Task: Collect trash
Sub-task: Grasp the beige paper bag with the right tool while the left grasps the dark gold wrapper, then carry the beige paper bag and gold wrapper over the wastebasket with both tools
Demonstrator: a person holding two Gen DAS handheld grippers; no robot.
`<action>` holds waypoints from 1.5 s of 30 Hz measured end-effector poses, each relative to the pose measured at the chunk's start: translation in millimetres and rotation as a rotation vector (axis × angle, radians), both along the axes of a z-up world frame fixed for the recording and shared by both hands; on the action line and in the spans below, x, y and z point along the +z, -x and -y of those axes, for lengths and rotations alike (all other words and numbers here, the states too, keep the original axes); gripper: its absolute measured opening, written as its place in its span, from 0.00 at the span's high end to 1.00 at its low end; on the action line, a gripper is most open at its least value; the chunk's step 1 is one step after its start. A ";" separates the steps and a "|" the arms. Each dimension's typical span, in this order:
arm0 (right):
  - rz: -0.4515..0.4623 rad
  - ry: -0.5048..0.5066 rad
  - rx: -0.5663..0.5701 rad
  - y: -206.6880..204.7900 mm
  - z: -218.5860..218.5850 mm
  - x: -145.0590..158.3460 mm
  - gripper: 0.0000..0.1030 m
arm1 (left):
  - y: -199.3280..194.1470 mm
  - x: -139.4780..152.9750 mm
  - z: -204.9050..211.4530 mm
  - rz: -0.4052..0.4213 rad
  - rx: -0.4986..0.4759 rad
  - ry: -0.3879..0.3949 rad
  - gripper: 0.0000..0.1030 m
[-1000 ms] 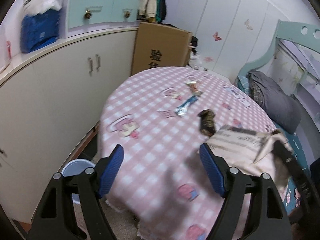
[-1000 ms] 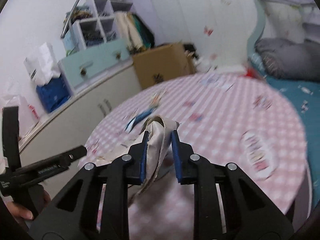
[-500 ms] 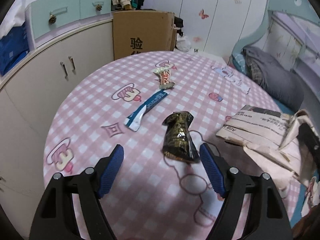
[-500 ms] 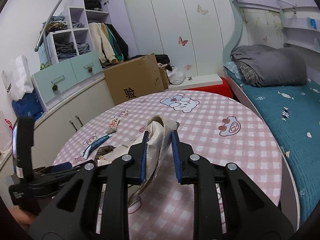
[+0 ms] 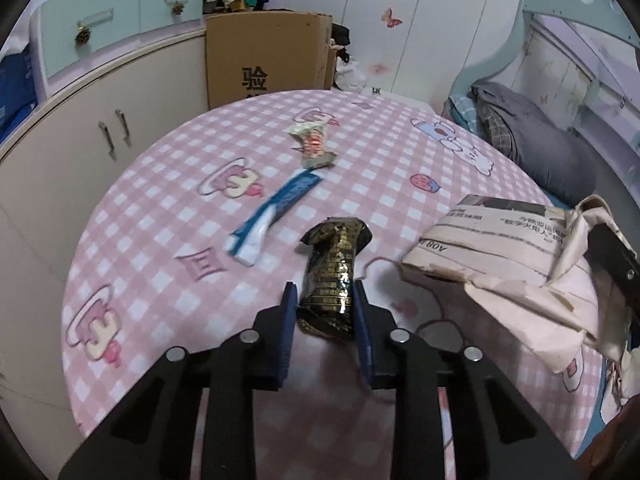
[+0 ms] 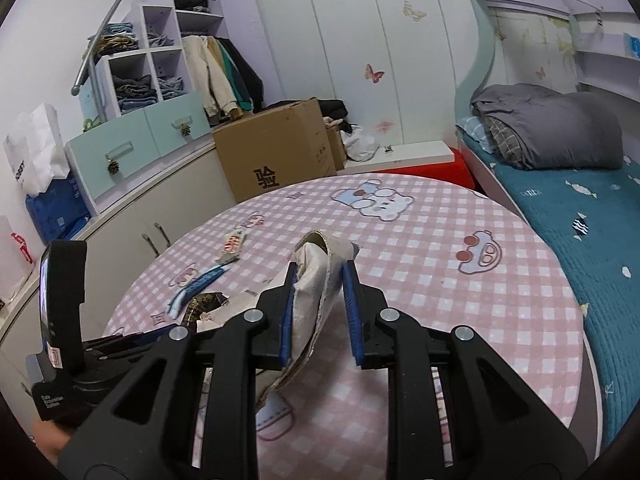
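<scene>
A dark gold-and-black wrapper (image 5: 332, 256) lies on the pink checked table (image 5: 160, 248). My left gripper (image 5: 323, 300) straddles its near end; the jaws are closing and both blue pads touch its sides. Farther off lie a blue-and-white wrapper (image 5: 276, 208) and a crumpled red-and-white wrapper (image 5: 314, 146). A beige paper bag (image 5: 492, 248) rests on the table at the right. My right gripper (image 6: 320, 276) is shut on the bag's upturned rim (image 6: 316, 248), holding it up. The same three wrappers show left of the bag in the right wrist view.
A cardboard box (image 5: 268, 56) stands past the table's far edge. White cabinets (image 5: 100, 120) with mint drawers run along the left. A bed (image 6: 560, 208) with a grey blanket lies to the right. A hand shows at the lower left in the right wrist view.
My left gripper moved forward over the table to the dark wrapper, and its jaws narrowed from wide open to either side of it. The right gripper kept hold of the bag.
</scene>
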State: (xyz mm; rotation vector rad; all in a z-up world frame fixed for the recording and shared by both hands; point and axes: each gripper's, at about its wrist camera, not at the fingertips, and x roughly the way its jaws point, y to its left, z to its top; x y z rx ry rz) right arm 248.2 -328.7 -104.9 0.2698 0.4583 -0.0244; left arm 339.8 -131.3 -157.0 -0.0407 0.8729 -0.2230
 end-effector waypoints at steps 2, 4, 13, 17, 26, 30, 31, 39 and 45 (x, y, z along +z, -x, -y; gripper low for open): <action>0.005 0.004 0.018 1.6 -8.1 4.8 0.79 | 8.1 3.6 -13.4 0.016 0.008 0.017 0.76; 0.014 0.004 0.035 4.0 -17.1 10.1 0.79 | 18.3 8.0 -29.9 0.032 0.029 0.034 0.76; 0.051 0.009 0.169 12.4 -88.1 34.9 0.79 | 70.8 32.3 -122.4 0.106 0.204 0.063 0.77; 0.049 0.020 0.245 12.8 -131.3 36.5 0.79 | 92.9 32.6 -165.4 0.109 0.297 0.059 0.77; -0.011 0.069 0.447 4.4 -255.7 12.3 0.79 | 132.6 4.4 -272.4 0.080 0.509 0.016 0.77; -0.048 0.107 0.501 -2.4 -300.9 -9.2 0.79 | 136.4 -24.3 -318.6 0.021 0.599 0.013 0.77; -0.061 0.118 0.513 -5.3 -313.4 -16.7 0.79 | 134.0 -30.7 -326.7 0.006 0.612 0.019 0.77; -0.146 0.195 0.584 -29.1 -384.7 -72.3 0.79 | 118.8 -98.6 -380.5 -0.136 0.686 0.030 0.76; -0.192 0.244 0.605 -44.3 -414.2 -109.0 0.79 | 104.4 -147.3 -398.1 -0.226 0.693 0.033 0.76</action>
